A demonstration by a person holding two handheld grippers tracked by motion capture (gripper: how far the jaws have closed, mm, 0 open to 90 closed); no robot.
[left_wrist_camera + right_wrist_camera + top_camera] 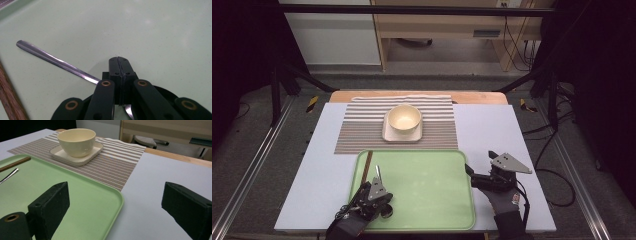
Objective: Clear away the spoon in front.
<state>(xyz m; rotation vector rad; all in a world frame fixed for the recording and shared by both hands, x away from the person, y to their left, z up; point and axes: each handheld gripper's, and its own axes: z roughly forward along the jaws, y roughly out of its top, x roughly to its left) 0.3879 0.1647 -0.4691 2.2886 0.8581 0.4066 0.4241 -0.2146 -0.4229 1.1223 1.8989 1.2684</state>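
Left gripper (378, 186), at seven o'clock on the green tray (432, 200), jaws pressed together on a metal spoon (55, 61), handle pointing to eleven. Right gripper (117, 205) at four o'clock, jaws spread wide over the tray's corner, holding nothing. Cream bowl (404, 118) on a square plate (388, 134) at twelve, on a striped mat (357, 125). Wooden stick (368, 165) along the tray's nine o'clock rim. No legible writing anywhere.

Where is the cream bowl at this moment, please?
In the high view, the cream bowl stands on a square cream plate in the middle of the striped placemat, beyond the far edge of the green tray.
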